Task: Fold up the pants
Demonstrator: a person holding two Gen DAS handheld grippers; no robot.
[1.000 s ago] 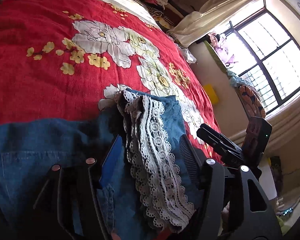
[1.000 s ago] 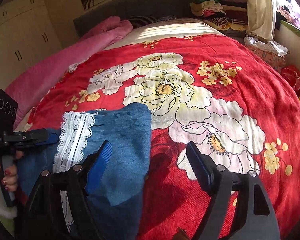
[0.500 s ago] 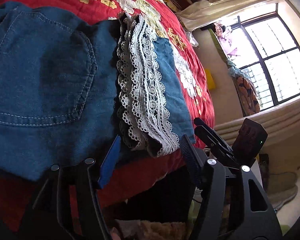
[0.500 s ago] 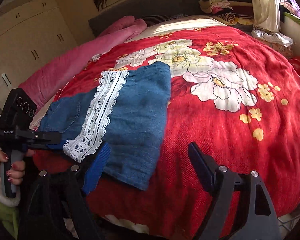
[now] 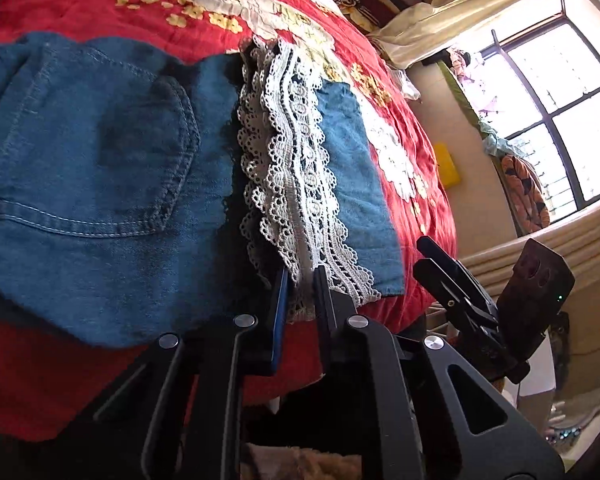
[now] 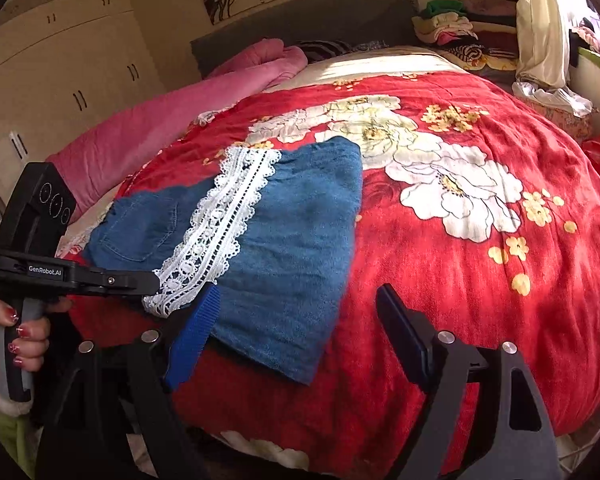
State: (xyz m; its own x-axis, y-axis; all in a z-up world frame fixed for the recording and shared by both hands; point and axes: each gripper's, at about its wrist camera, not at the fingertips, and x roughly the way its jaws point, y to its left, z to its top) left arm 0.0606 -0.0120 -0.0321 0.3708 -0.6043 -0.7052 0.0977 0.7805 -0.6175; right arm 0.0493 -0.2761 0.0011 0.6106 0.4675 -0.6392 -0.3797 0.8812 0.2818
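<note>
Your left gripper (image 5: 300,280) is clamped on the near end of the white lace trim (image 5: 296,168) of the denim pants (image 5: 100,184), which lie folded on the red flowered bedspread (image 6: 480,280) close to the near edge of the bed. The two fingers stand almost together with the lace pinched between them, right where the trim hangs over the bed's edge. In the left wrist view the pants spread away from that grip: a back pocket (image 5: 140,160) sits to the left of the lace, and a plain denim panel lies to its right.

Your right gripper (image 6: 300,320) stands wide apart and holds nothing. Its blue-padded finger (image 6: 192,340) sits over the near hem of the pants just beside the lace end, though you cannot tell whether it touches the cloth; the other finger hangs over bare bedspread to the right of the pants, apart from the denim.

From the right wrist view, the left gripper reaches in from the left, its tip meeting the lower end of the lace, with your left hand (image 6: 16,332) wrapped around its handle. A pink blanket (image 6: 172,120) lies along the far left side of the bed, and a pile of folded clothes (image 6: 452,28) sits by the headboard.
</note>
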